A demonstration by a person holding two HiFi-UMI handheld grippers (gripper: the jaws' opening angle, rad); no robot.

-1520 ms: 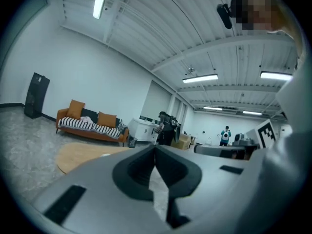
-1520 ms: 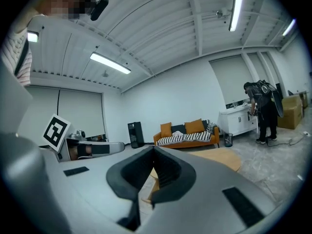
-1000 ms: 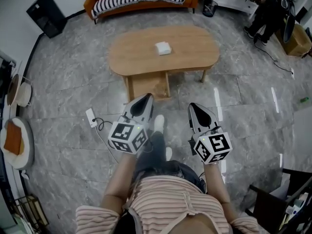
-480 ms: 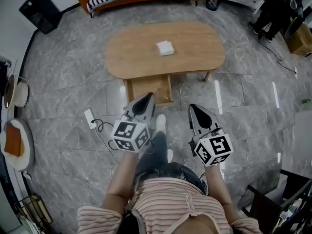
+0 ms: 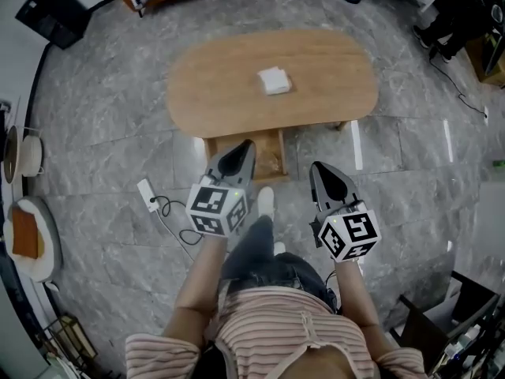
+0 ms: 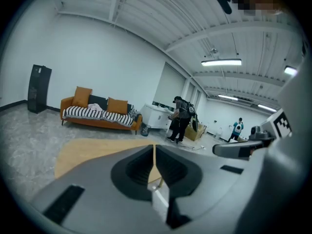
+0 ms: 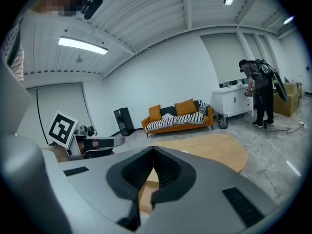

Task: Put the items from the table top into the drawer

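Note:
A small white square item (image 5: 274, 80) lies near the middle of the oval wooden table (image 5: 221, 93). Under the table's near edge a wooden drawer unit (image 5: 268, 155) shows. My left gripper (image 5: 245, 145) is shut and holds nothing, its tip in front of the drawer unit's left side. The right gripper (image 5: 318, 167) is also shut and holds nothing, just right of the unit and short of the table edge. In the left gripper view the jaws (image 6: 155, 147) meet over the tabletop (image 6: 83, 152). The right gripper view shows shut jaws (image 7: 153, 149) before the table (image 7: 214, 147).
An orange sofa (image 6: 100, 113) with a striped blanket stands behind the table. A black box (image 5: 49, 10) stands far left. On the floor at the left lies a white power strip (image 5: 147, 189) with a cable. People (image 5: 454, 14) stand far right, and a dark chair (image 5: 438, 330) is near right.
Both grippers have moved forward and a little down toward the table, which now sits closer in the head view. Their jaws stayed shut.

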